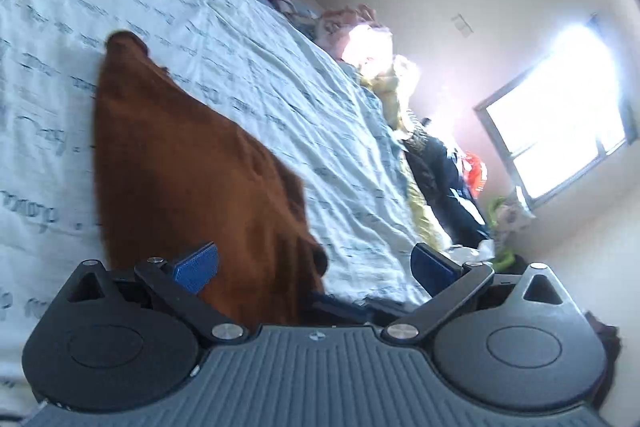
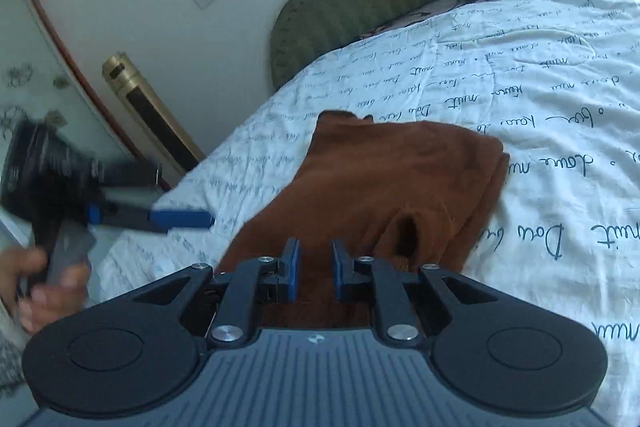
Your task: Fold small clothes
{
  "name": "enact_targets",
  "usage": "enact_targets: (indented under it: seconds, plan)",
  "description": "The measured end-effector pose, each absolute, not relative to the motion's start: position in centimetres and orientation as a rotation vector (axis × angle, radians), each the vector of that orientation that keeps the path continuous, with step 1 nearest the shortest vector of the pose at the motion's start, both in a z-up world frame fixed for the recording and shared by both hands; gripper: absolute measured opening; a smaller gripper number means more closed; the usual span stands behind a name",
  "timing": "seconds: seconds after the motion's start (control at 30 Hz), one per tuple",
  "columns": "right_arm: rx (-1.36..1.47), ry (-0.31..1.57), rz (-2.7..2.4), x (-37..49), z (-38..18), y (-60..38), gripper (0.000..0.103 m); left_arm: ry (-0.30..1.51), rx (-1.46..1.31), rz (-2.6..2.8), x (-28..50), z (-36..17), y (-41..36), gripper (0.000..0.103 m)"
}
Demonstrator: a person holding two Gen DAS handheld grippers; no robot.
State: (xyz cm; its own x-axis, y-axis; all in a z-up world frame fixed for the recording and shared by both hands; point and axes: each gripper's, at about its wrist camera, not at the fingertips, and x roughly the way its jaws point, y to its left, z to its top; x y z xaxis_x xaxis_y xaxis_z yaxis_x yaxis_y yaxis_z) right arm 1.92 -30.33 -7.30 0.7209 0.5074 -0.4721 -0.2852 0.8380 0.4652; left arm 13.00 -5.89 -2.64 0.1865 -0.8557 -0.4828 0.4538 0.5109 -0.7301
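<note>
my right gripper (image 2: 314,269) sits low over the near edge of the brown garment (image 2: 384,187), jaws narrowed but with a clear gap, brown cloth showing through the gap; can't tell if any fabric is actually pinched, looks more like not. my left gripper (image 1: 316,263) is spread wide, holding nothing, its left pad (image 1: 198,265) over the cloth and the other over the printed bedsheet (image 1: 240,67). in the right view it's off the bed's side, blurred, hand (image 2: 44,291) on its handle.

garment lies part folded on the sheet, layered edge on the far right, a small pucker near my right fingers, one corner poking out at the far end.

risks as i judge them: if the right jaws close only on the top layer, lifting would peel the fold open. grabbing sheet along with cloth would drag the bed cover and skew the shape. left is tilted and away from the cloth, so nothing pins the far side; a one-handed pull could slide the whole piece. pucker may get creased in.
</note>
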Motion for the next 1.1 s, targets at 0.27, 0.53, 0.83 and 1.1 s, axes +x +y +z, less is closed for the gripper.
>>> enact_targets:
  seconds: [0.27, 0.53, 0.83, 1.1]
  plan:
    - [0.329, 0.708, 0.342, 3.5, -10.5, -32.2, 0.004, 1.2, -0.545, -0.941, 16.2, -8.4, -8.0, 0.093]
    - [0.218, 0.605, 0.427, 1.5, -6.1, -27.1, 0.009, 1.191, -0.657, -0.941, 13.0, -6.9, -2.3, 0.103]
    - [-0.212, 0.691, 0.458, 2.5, -9.2, -21.0, 0.009, 1.245, -0.619, -0.907, 11.4, -10.1, -2.0, 0.101]
    - [-0.168, 0.549, 0.492, 1.6, -6.3, -17.9, 0.013, 1.102, -0.547, -0.909, 16.9, -3.1, -3.1, 0.103]
